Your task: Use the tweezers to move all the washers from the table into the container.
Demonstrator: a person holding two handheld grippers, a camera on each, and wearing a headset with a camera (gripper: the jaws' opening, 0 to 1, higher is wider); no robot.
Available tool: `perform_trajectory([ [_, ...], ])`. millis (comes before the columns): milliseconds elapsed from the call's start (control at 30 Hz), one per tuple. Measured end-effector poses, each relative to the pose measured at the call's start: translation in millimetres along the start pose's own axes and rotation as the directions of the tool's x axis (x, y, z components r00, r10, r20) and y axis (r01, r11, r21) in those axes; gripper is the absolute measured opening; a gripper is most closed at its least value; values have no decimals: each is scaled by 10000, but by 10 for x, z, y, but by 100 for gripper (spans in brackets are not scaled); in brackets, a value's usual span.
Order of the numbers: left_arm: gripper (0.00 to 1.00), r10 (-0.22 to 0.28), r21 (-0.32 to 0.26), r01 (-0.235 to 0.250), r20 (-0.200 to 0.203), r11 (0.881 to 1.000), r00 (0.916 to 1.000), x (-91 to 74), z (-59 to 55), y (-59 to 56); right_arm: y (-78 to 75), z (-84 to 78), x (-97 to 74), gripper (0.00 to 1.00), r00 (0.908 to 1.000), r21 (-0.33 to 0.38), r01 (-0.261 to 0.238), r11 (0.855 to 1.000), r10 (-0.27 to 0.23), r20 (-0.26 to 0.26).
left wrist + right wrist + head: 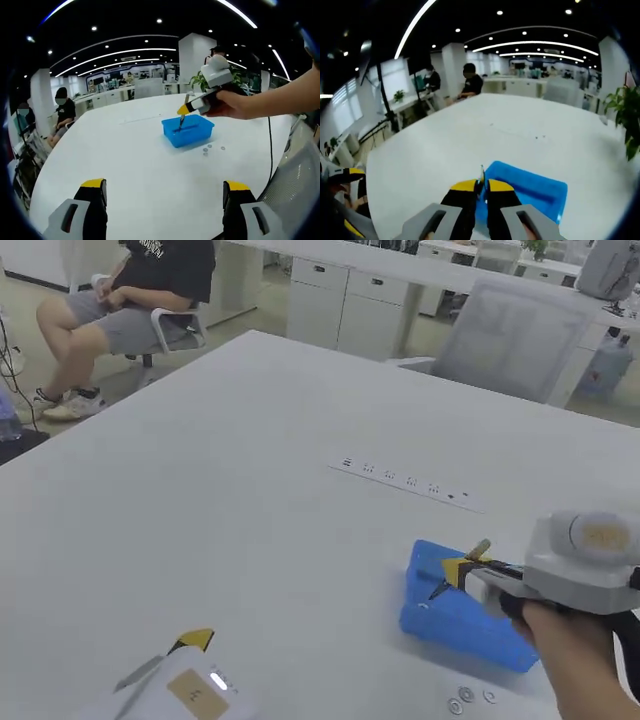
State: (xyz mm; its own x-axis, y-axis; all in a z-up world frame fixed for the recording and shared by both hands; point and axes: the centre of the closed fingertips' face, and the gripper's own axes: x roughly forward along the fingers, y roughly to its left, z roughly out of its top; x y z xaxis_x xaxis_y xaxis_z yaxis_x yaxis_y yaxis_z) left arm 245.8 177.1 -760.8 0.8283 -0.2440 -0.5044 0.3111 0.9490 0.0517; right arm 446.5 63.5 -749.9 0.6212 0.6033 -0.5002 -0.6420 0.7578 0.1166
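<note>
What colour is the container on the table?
Blue; the container shows best in the left gripper view.

The right gripper [184, 110] holds tweezers [182, 121] over the container [193, 138] (washers [208, 148] beside).

Blue container [455, 625], white table [250, 490], silvery washers [466, 694], black fingers [464, 186] with yellow tips

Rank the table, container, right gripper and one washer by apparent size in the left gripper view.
1. table
2. container and right gripper: about alike, so unranked
3. washer
</note>
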Motion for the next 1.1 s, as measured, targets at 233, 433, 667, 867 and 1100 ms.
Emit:
perform_trajectory([
  [233,99,-8,7,8,82,10000,10000,-3,12,1,101,69,-522,3,9977,-150,97,9998,-87,665],
  [433,99,9,-25,-9,146,10000,9999,-8,21,10,152,-254,-687,3,9994,57,232,9997,-233,256],
  [667,99,-57,23,57,120,10000,9999,-3,16,-3,143,-694,-655,3,9968,461,483,9978,-451,-667],
  [867,99,-94,-29,95,81,10000,9999,1,10,-6,92,-785,-579,3,9956,713,575,9958,-519,-777],
  [1100,99,-54,-29,54,35,10000,10000,4,1,1,2,-881,-487,3,9925,698,828,9941,-759,-955],
])
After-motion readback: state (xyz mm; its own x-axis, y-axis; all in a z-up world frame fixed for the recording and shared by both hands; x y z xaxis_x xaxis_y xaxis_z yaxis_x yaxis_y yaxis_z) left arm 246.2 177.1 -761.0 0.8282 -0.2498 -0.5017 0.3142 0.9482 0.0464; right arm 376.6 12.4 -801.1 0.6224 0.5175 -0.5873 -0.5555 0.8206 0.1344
